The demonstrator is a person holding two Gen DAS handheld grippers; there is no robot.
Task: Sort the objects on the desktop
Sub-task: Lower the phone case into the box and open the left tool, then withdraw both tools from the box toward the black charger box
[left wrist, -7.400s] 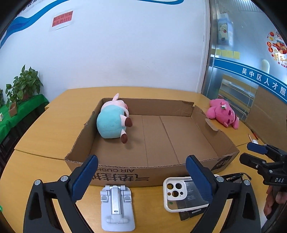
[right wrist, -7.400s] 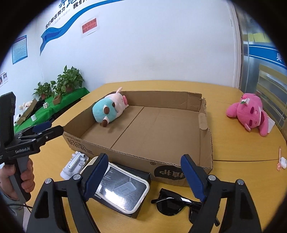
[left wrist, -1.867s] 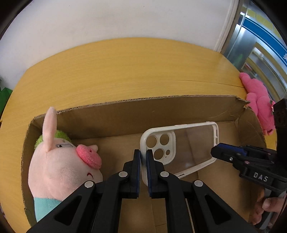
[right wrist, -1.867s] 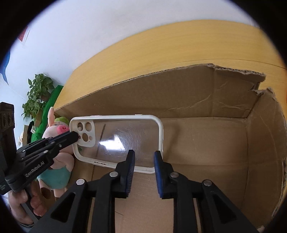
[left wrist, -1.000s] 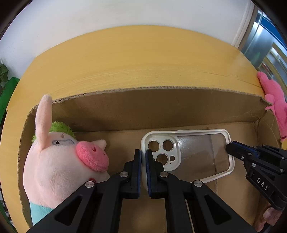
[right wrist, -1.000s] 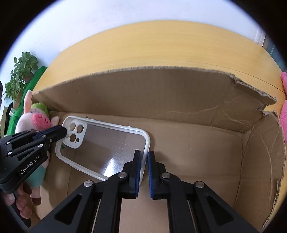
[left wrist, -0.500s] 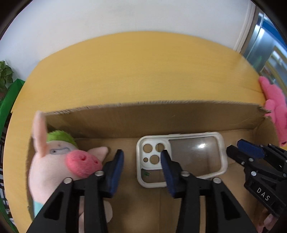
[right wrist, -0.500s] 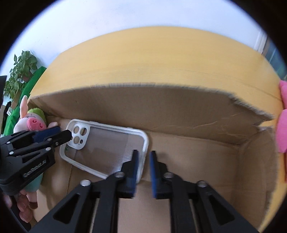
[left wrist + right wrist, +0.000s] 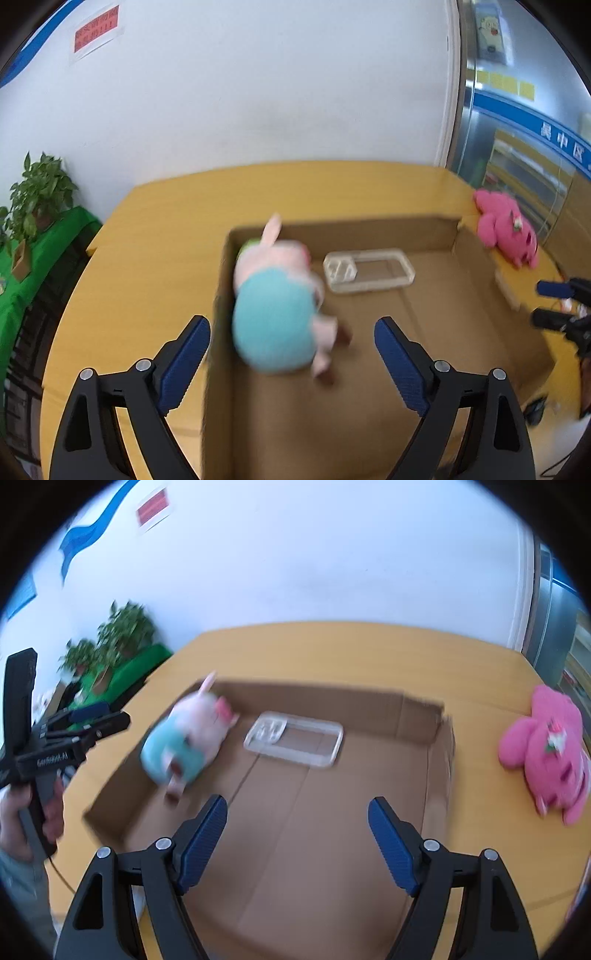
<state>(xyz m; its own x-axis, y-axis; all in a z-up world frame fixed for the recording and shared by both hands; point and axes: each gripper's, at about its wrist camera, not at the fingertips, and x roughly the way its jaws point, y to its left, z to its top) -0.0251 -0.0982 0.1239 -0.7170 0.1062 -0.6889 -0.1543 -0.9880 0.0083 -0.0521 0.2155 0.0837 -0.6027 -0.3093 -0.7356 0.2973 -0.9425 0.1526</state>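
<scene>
You have one cardboard box (image 9: 306, 812) on one wooden table (image 9: 332, 650). You have two plush toys: one pink pig in teal (image 9: 192, 738) at the box's ten o'clock corner, one bright pink toy (image 9: 546, 749) outside at three o'clock. One clear phone case (image 9: 293, 738) lies at twelve o'clock inside. Two potted plants (image 9: 125, 631) stand at ten o'clock.

Office: wall notice (image 9: 96, 32), meeting table (image 9: 155, 236)

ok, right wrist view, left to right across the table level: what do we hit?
Left gripper in the person's hand → pig plush in the cardboard box → clear phone case on the box floor → box's right wall → pink plush on the table.
</scene>
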